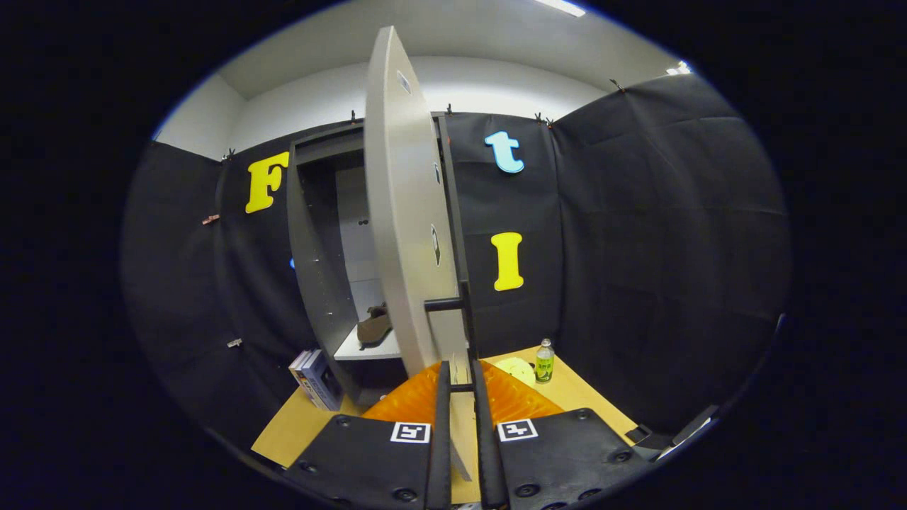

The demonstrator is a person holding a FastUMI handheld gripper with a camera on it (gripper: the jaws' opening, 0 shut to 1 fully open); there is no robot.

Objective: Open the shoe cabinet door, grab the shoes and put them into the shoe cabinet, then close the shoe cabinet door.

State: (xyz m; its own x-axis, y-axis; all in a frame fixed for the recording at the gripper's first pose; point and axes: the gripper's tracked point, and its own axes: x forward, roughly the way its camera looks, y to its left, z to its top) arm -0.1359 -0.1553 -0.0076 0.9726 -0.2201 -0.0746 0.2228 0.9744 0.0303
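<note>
Nearest the camera, the tool [459, 375] has its two fingers [442, 425] drawn close, with the bottom edge of the cabinet door [404, 212] standing in the narrow gap between them. Whether both fingers truly press on the door edge, I cannot tell; they sit just beside it on either side. A dark bar handle [446, 304] juts from the door a little above the fingertips.

Under the fingers lies a tan bench [297, 425], with an orange ribbed mat [510, 400] spread just ahead of the tool. Beyond the mat, toward the far right edge of the bench, a pale round disc [516, 370] lies flat, and a small clear bottle [544, 360] with a green label stands upright just beside it.

The door is swung wide open and seen nearly edge-on, tall and light grey. Behind it, at the far edge of the bench, stands the dark shoe cabinet [312, 269], its inside open to view. A brown shoe [374, 327] rests on the pale lower shelf [368, 348] inside. Leaning against the cabinet's left side near the bench's far left corner is a small boxed item [315, 379], tilted.
</note>
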